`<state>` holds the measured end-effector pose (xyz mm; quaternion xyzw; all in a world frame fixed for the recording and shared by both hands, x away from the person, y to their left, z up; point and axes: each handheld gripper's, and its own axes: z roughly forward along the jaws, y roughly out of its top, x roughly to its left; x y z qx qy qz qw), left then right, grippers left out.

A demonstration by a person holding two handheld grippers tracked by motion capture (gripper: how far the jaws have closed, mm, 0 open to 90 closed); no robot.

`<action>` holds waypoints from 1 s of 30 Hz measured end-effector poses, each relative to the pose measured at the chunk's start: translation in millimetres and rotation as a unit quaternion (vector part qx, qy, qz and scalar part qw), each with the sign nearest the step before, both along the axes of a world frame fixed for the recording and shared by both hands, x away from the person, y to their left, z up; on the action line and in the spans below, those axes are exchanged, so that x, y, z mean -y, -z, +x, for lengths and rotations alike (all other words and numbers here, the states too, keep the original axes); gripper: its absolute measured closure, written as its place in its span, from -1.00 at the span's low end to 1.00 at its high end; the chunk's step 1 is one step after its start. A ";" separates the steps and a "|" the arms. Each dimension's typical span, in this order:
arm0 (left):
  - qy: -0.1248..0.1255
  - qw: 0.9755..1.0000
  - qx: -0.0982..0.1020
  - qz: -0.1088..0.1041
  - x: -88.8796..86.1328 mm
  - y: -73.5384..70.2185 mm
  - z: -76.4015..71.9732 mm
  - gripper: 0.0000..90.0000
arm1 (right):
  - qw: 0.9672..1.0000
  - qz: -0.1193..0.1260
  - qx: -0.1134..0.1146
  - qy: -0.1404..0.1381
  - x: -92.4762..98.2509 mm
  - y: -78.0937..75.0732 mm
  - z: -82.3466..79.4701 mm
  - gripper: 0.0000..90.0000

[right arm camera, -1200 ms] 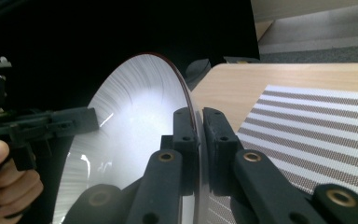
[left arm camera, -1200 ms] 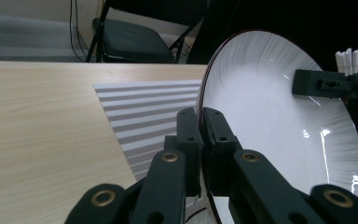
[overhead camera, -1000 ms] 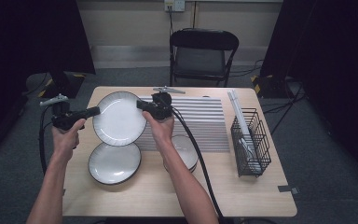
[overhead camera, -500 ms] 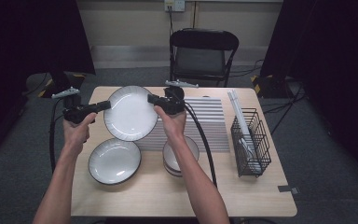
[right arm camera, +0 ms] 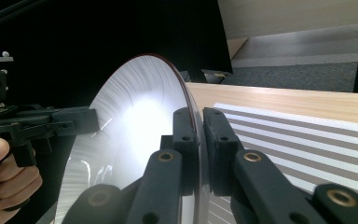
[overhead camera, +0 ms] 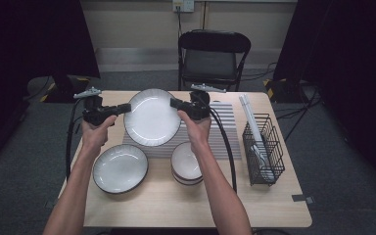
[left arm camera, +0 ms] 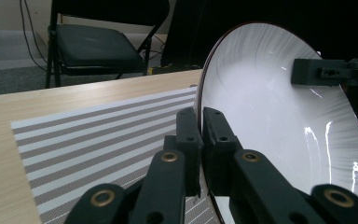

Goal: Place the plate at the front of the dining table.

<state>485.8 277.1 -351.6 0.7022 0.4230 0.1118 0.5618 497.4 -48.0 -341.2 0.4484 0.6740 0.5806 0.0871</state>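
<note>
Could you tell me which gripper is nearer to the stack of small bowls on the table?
Right. The right gripper is just above the bowl stack; the left gripper is farther left.

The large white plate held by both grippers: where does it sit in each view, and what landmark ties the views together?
High view: large white plate at upper centre, between the left gripper and right gripper.
Left gripper view: it covers the right half, rim clamped between the jaws.
Right gripper view: it stands left of centre, rim clamped between the jaws.
Shared landmark: the striped mat under the plate.
</note>
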 end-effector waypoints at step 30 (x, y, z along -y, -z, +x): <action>0.009 0.999 -0.028 0.019 37.0 43.1 33.6 0.93 | 0.999 -0.009 -0.030 0.015 36.0 40.5 25.2 0.88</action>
